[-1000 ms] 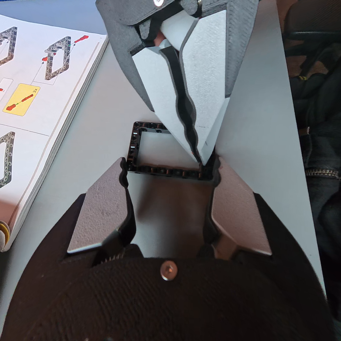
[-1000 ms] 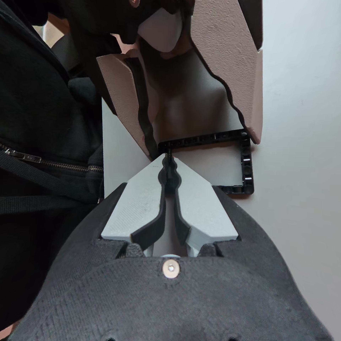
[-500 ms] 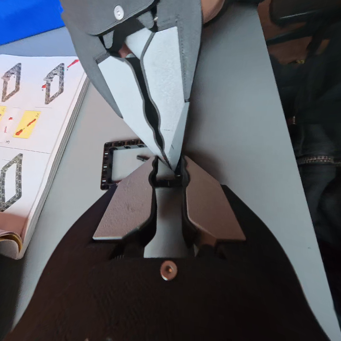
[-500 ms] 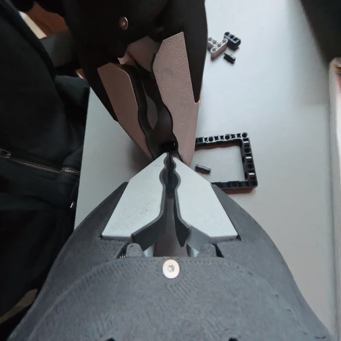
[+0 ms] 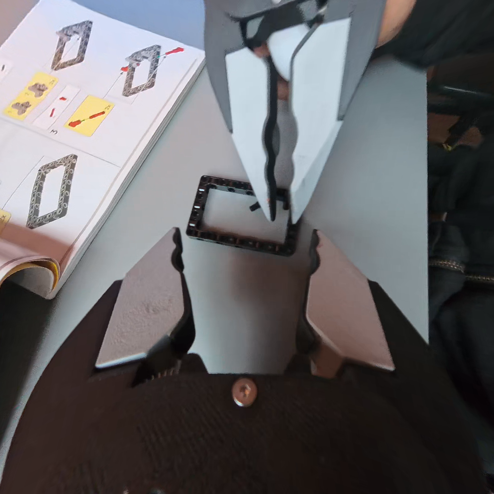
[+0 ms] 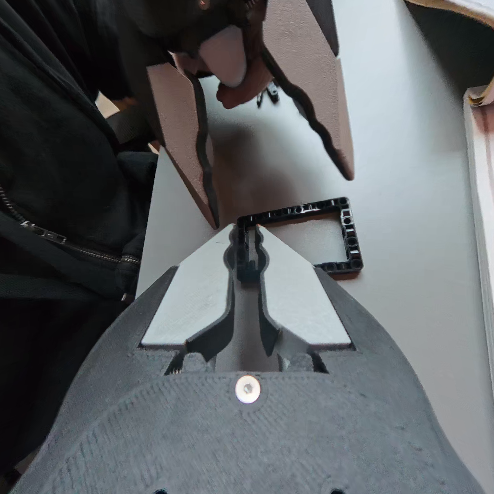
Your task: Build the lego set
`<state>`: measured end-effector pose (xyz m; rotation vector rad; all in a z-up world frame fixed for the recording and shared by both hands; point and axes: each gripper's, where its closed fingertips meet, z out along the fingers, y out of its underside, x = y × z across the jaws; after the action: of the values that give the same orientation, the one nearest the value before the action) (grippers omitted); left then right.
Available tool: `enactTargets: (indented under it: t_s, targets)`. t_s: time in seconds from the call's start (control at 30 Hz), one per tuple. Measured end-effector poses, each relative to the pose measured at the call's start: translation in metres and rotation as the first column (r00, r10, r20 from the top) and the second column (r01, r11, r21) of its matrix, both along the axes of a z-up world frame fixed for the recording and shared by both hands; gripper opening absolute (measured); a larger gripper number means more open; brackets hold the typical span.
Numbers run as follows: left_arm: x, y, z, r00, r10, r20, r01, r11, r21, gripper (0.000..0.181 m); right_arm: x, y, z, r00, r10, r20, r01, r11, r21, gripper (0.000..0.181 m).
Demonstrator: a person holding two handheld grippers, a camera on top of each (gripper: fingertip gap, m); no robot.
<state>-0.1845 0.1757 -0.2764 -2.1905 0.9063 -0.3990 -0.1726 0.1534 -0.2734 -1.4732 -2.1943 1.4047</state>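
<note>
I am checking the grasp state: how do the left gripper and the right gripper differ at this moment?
The left gripper is wide open with brownish fingers; the right gripper is narrowly open with pale grey fingers. The left stands clear of the black frame; the right straddles one frame side. Both point at the frame.

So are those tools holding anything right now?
The left tool is open, empty; the right tool straddles a side bar of the black frame near a corner; whether it pinches cannot be told.
</note>
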Motion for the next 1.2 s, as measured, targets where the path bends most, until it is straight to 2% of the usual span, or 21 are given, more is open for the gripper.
enactTargets:
  t_s: [0.1,0.2,0.27,0.37,0.47,0.53,0.57,0.6,0.7,0.77,0.8,0.87,0.93,1.07,1.2]
  targets:
    - [-0.005,0.008,-0.001,0.999,0.001,-0.037,-0.001,1.000,0.007,0.102,0.006,0.011,0.012,1.000,-0.013,-0.028,0.012,1.000,-0.016,0.011]
    - [-0.001,0.006,-0.004,0.996,-0.079,-0.029,0.079,0.997,-0.020,0.112,0.015,0.024,0.014,1.000,-0.012,-0.019,0.012,1.000,0.003,0.012]
    - [0.003,0.004,-0.008,0.993,-0.120,-0.023,0.119,0.992,-0.047,0.118,0.020,0.030,0.010,1.000,0.010,0.002,-0.010,0.999,0.037,0.014]
    - [-0.002,0.010,-0.012,0.986,-0.129,-0.107,0.128,0.992,-0.014,0.123,0.019,0.037,0.000,0.999,0.014,0.044,-0.020,0.993,0.119,0.010]
    - [0.000,0.014,-0.016,0.981,-0.139,-0.136,0.137,0.990,-0.024,0.127,0.014,0.027,-0.004,0.995,0.046,0.086,-0.055,0.993,0.105,0.014]
    - [0.003,0.008,-0.025,0.975,-0.183,-0.128,0.174,0.982,-0.076,0.119,0.009,0.030,-0.010,0.997,0.029,0.067,-0.040,0.985,0.167,0.010]
    - [0.010,0.009,-0.023,0.984,-0.176,-0.040,0.173,0.982,-0.071,0.092,0.007,0.032,-0.010,0.999,0.019,0.048,-0.027,0.983,0.181,0.008]
    - [0.012,0.012,-0.024,0.984,-0.177,-0.017,0.176,0.984,-0.021,0.093,0.006,0.033,-0.009,1.000,0.010,0.029,-0.015,0.986,0.169,0.008]
    - [0.013,0.011,-0.023,0.984,-0.177,-0.012,0.176,0.984,-0.025,0.093,0.007,0.030,-0.010,1.000,0.017,0.026,-0.019,0.997,0.076,0.009]
    - [0.013,0.012,-0.023,0.984,-0.178,-0.028,0.177,0.983,-0.037,0.093,0.011,0.029,-0.016,0.998,0.033,0.056,-0.036,0.998,0.046,0.000]
    - [0.013,0.012,-0.023,0.983,-0.180,-0.036,0.178,0.983,-0.041,0.093,0.011,0.029,-0.015,0.998,0.037,0.057,-0.040,0.998,0.044,0.005]
    - [0.015,0.012,-0.023,0.984,-0.175,-0.033,0.174,0.984,-0.037,0.093,0.009,0.033,-0.015,0.999,0.003,0.049,-0.008,0.996,0.093,0.008]
    - [0.016,0.012,-0.024,0.985,-0.166,-0.045,0.164,0.985,-0.048,0.093,0.009,0.029,-0.013,0.996,-0.011,0.092,0.001,0.993,0.115,0.021]
    - [0.017,0.007,-0.023,0.986,-0.160,-0.052,0.157,0.987,-0.045,0.096,0.007,0.032,-0.021,0.987,-0.102,0.128,0.063,0.960,0.273,0.009]
    - [0.014,0.012,-0.022,0.988,-0.130,-0.082,0.129,0.992,-0.008,0.109,0.007,0.029,-0.022,0.982,-0.118,0.146,0.070,0.952,0.298,0.012]
